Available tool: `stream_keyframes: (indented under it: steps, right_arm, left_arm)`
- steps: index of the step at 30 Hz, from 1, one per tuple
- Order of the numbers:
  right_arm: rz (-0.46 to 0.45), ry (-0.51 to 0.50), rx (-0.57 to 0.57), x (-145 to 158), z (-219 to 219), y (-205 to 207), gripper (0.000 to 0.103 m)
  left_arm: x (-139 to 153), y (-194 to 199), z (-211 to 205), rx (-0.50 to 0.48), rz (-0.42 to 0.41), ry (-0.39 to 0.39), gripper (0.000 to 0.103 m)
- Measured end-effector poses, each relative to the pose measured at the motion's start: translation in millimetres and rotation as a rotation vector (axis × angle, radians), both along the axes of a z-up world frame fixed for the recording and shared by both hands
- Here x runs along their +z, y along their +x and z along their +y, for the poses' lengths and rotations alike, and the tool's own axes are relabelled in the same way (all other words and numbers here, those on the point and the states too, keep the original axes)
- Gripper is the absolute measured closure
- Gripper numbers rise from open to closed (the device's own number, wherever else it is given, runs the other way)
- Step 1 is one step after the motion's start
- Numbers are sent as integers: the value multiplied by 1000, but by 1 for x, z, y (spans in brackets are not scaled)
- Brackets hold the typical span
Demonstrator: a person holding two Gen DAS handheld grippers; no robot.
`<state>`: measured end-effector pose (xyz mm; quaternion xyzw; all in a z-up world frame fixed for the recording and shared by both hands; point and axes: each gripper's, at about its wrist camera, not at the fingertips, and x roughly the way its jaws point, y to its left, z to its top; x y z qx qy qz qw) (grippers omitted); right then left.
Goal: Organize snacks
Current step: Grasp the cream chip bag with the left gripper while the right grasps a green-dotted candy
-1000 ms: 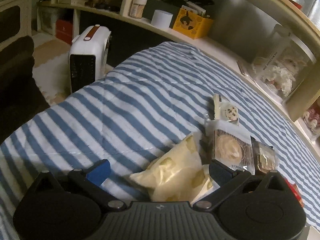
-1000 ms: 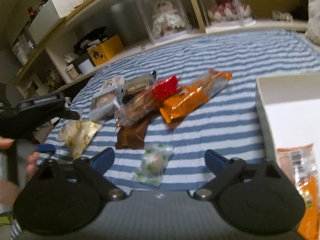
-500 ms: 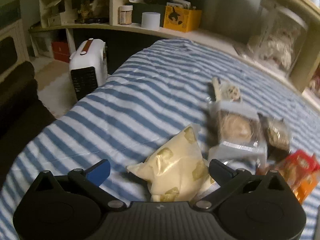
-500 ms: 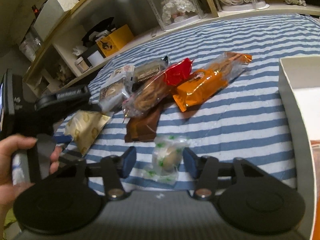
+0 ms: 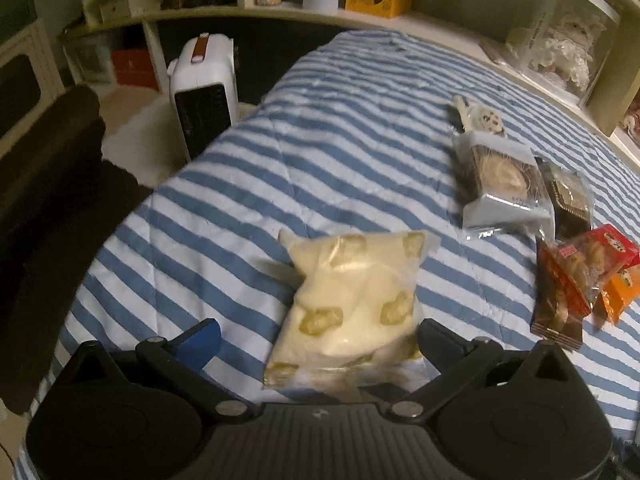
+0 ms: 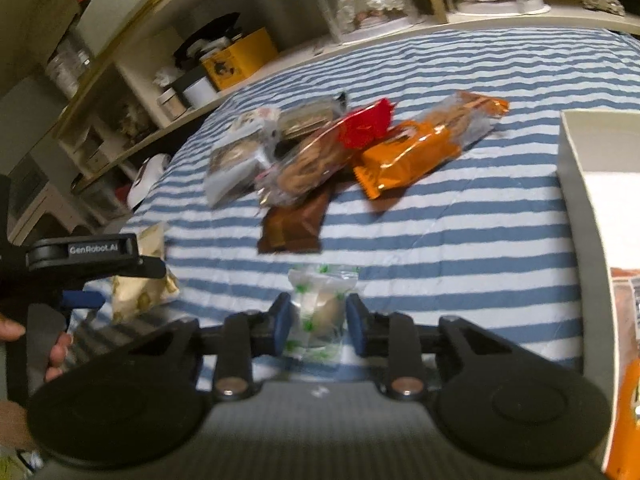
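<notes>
A: Status on the right gripper [image 6: 317, 326]?

B: We are clamping it on the small clear wrapper with green leaf print and a round tan pastry inside [image 6: 318, 312]. Both blue pads are pressing the wrapper's sides, so it is gripped, though we can't tell whether it is off the quilt. We are taking it across the middle, where the pastry gives the pads something firm; the crinkly ends would likely slip.

A: Where is that relative to the white cardboard box [image 6: 580, 184]?

B: Well left of the box, nearer us than the pile. The box is sitting open at the right edge of the blue-and-white striped quilt [image 6: 460, 240], with an orange packet [image 6: 628, 380] already inside. We are judging it to be the destination.

A: Left gripper [image 5: 318, 338]?

B: Released, jaws spread wide. We are straddling the pale yellow plastic pouch with printed golden pieces [image 5: 352, 296], pads apart from it on both sides. It is the snack farthest from the box, lying flat.

A: Rest of the pile?

B: Between pouch and box: a brown foil bar [image 6: 294, 224], a clear cookie bag with red end [image 6: 320, 156], an orange foil bag [image 6: 416, 152], and a boxed cake in clear wrap [image 5: 500, 184]. They are overlapping, hence we are working the loose outliers first.
</notes>
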<state>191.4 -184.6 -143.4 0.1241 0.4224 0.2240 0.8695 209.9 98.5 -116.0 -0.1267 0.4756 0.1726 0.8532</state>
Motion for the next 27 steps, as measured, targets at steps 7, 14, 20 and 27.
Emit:
stream_keyframes:
  steps: [7,14,20,27]
  right_arm:
    - [10,-31,45,4,6,-12,68]
    - [8,-31,36,7,7,-12,68]
    - [15,-34,31,5,6,-9,68]
    - [7,-88,28,5,9,-9,68]
  left_arm:
    - [-1,6,-10,2,-59,38,0]
    - [2,9,-11,6,-131,23,12]
    - [0,7,-1,74,-134,-80,17]
    - [-1,6,7,174,-161,-161,17]
